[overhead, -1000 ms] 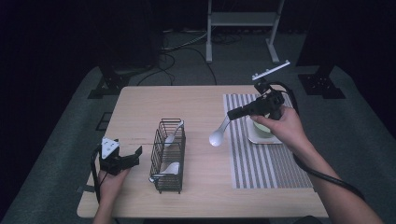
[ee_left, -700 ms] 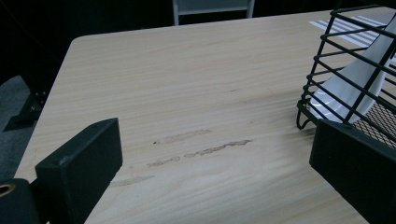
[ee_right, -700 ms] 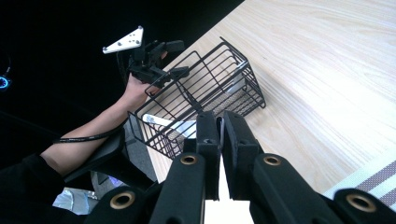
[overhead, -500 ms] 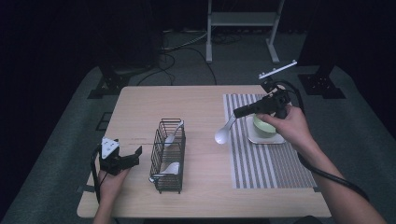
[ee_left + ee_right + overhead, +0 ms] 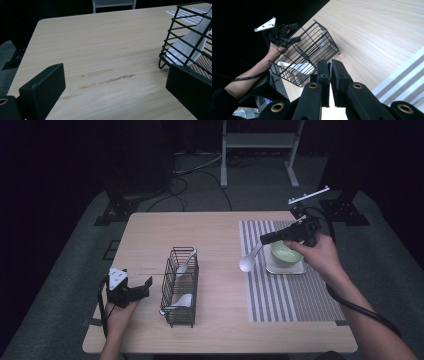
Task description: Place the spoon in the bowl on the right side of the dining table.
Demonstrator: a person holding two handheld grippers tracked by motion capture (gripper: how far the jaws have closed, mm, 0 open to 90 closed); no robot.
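Since a second ago the right gripper has carried its white spoon rightward, from over the bare wood onto the striped placemat, while the left gripper has stayed put.

Largest is the wooden table. On its right half lies the placemat, and on that a pale square plate bearing a green bowl. Left of the mat stands a black wire basket with two more white spoons leaning inside.

Jaws pressed on the spoon's handle, the right gripper holds it in the air, bowl end hanging low just left of the green bowl, well apart from the basket. Beside the basket's left side, the left gripper rests low with jaws spread wide, nothing between them.
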